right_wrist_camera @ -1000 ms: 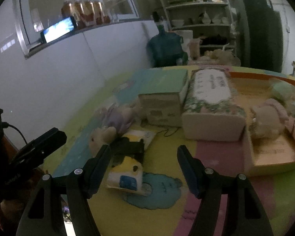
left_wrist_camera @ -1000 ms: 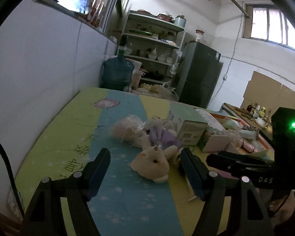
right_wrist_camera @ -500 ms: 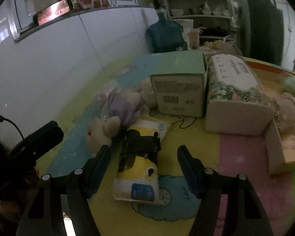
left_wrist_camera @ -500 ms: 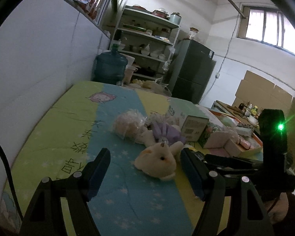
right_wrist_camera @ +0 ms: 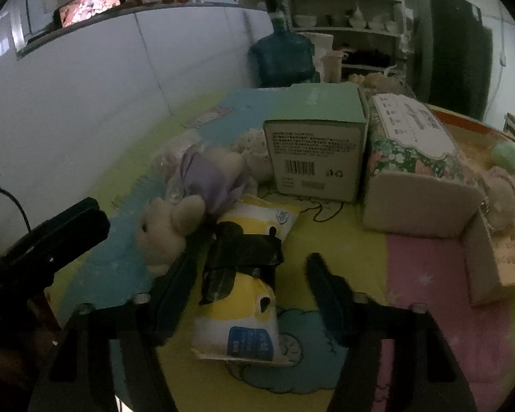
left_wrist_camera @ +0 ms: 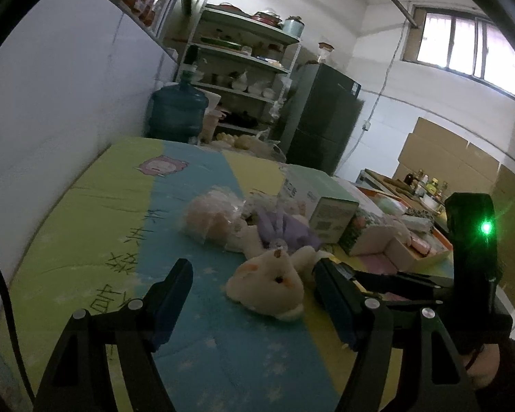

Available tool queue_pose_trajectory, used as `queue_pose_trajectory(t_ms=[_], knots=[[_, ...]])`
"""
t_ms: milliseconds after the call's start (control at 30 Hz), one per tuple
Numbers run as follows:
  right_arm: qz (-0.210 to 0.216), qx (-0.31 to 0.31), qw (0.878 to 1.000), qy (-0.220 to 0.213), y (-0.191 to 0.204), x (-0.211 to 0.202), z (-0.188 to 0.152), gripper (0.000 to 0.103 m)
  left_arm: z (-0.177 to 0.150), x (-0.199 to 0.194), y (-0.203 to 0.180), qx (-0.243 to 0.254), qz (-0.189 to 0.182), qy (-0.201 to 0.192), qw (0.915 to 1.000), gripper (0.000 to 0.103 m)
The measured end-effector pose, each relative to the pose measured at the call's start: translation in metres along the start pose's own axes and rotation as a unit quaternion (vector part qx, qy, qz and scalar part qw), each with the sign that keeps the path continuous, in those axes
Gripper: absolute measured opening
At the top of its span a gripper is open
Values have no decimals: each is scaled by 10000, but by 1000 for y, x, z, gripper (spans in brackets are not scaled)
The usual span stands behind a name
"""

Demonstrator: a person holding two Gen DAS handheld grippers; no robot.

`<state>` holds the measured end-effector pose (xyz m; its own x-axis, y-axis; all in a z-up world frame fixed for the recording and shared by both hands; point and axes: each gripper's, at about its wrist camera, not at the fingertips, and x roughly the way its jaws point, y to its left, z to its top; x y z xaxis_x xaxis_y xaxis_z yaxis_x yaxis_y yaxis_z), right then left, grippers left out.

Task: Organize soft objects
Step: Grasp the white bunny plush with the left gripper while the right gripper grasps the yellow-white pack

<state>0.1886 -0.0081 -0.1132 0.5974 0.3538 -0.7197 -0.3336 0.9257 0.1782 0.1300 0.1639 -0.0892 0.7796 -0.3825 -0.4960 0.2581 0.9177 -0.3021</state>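
Right tongs [right_wrist_camera: 245, 286] are pointing down at the yellow-and-white soft pack [right_wrist_camera: 247, 274] lying on the mat [right_wrist_camera: 429, 309], directly between the jaws. The jaws are closing around it; the pads are not yet pressing on its sides. The pack's long axis is running near-to-far, roughly in line with the tongs, so the jaws are meeting it across its narrow width. A black band [right_wrist_camera: 243, 257] is wrapping its middle.

Left tongs [left_wrist_camera: 254, 292] are standing spread and empty, aimed at the cream plush bear [left_wrist_camera: 267, 281], which is lying just beyond the fingertips, nearer the right-hand jaw. The purple-dressed doll [left_wrist_camera: 285, 233] is lying farther back, touching the bear.

Judgement: the right hand is nearer its target.
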Motion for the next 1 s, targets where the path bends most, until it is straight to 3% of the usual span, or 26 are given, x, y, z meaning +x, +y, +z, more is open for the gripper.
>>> queue_pose_trajectory(t_ms=[100, 533, 800, 933, 1000], knots=[[80, -92, 9999, -11, 1, -1, 0, 42, 2, 7, -4, 56, -70, 78, 9999, 73], [-84, -81, 9996, -254, -15, -27, -10, 41, 5, 43, -19, 362, -149, 541, 9978, 73], [-66, -4, 9994, -342, -21, -34, -7, 41, 4, 64, -19, 391, 80, 1185, 9922, 73], [-85, 5, 9993, -372, -20, -36, -9, 41, 2, 65, -19, 403, 182, 1195, 9918, 72], [-101, -5, 9991, -405, -20, -38, -9, 41, 2, 63, -18, 367, 236, 1144, 9925, 65]])
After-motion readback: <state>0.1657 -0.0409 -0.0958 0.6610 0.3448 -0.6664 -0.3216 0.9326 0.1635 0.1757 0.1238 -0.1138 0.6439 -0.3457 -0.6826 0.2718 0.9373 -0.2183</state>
